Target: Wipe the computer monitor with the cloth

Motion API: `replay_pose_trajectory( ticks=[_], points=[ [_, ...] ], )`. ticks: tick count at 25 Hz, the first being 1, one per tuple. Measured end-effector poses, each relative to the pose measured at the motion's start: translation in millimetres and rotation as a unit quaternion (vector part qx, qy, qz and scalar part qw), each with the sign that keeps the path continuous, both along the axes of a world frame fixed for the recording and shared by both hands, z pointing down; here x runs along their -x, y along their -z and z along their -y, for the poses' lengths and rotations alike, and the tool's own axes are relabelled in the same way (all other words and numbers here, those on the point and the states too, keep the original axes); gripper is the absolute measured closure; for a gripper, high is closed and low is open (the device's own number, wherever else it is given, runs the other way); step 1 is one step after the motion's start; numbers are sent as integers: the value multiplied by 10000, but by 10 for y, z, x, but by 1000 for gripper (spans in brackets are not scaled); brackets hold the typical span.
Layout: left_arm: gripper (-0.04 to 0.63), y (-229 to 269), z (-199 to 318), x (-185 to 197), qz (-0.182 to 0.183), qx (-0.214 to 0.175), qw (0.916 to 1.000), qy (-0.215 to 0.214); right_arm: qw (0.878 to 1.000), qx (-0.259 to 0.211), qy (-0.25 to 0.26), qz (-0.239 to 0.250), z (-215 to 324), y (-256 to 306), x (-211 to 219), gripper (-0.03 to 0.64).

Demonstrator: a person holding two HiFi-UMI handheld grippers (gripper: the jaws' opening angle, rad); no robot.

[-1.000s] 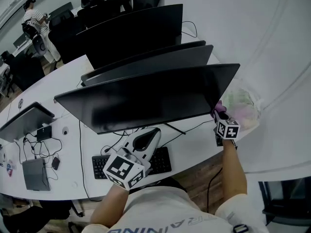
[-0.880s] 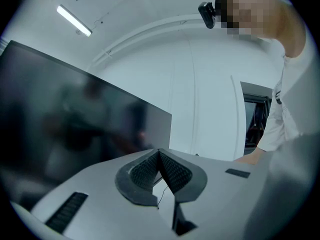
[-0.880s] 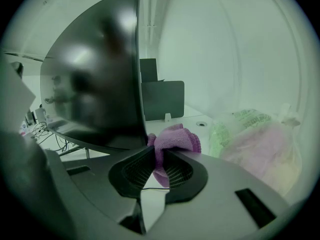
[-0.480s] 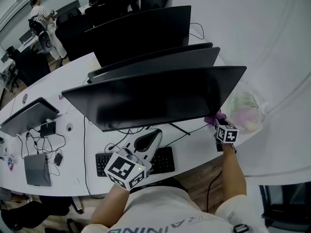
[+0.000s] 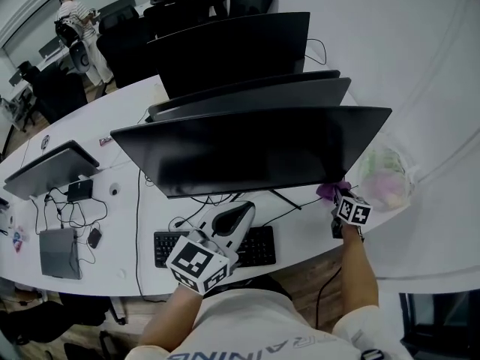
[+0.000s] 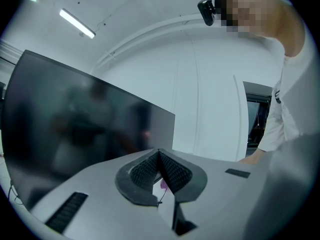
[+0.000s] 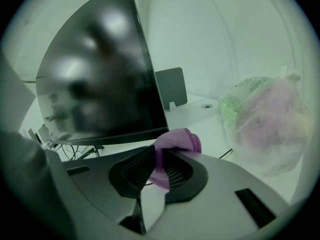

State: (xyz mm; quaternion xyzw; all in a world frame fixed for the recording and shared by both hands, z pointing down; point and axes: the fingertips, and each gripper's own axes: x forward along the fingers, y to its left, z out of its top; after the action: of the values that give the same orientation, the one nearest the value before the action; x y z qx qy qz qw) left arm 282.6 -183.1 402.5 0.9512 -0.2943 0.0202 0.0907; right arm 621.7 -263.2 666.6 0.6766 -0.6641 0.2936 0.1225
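The near black monitor (image 5: 247, 156) stands on the curved white desk (image 5: 120, 276), its dark screen facing me (image 7: 95, 84). My right gripper (image 5: 337, 193) is shut on a purple cloth (image 7: 172, 146), held at the screen's lower right corner; the cloth (image 5: 330, 190) touches or nearly touches the bottom edge. My left gripper (image 5: 236, 217) hangs low over the keyboard (image 5: 214, 247), shut with nothing in it. In the left gripper view its jaws meet (image 6: 159, 170), pointing up at the screen (image 6: 75, 119).
Two more monitors (image 5: 247, 96) and a third (image 5: 232, 47) stand behind. A clear bag of coloured cloths (image 5: 384, 177) lies right of the screen. A laptop (image 5: 49, 167), cables and small devices (image 5: 60, 250) are at the left. A person (image 5: 75, 17) stands far back left.
My right gripper with the purple cloth has slid down the screen's right edge to its lower right corner. The left gripper has barely moved.
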Motion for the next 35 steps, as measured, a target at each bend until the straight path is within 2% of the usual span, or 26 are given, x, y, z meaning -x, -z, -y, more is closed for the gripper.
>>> replay_pose_trajectory(
  ticks=[4, 7, 21, 35],
  points=[
    [586, 17, -24, 124, -13, -7, 9999, 128, 9987, -108, -252, 432, 10, 28, 44, 554],
    [586, 26, -35, 251, -8, -9, 9997, 235, 9982, -138, -159, 556, 18, 14, 185, 554],
    [586, 61, -185, 827, -64, 22, 9979, 643, 9970, -131, 591, 485, 61, 18, 1145, 554],
    [586, 80, -318, 1484, -137, 66, 9952, 972, 9940, -14, 1012, 406, 76, 59, 1919, 554]
  ],
)
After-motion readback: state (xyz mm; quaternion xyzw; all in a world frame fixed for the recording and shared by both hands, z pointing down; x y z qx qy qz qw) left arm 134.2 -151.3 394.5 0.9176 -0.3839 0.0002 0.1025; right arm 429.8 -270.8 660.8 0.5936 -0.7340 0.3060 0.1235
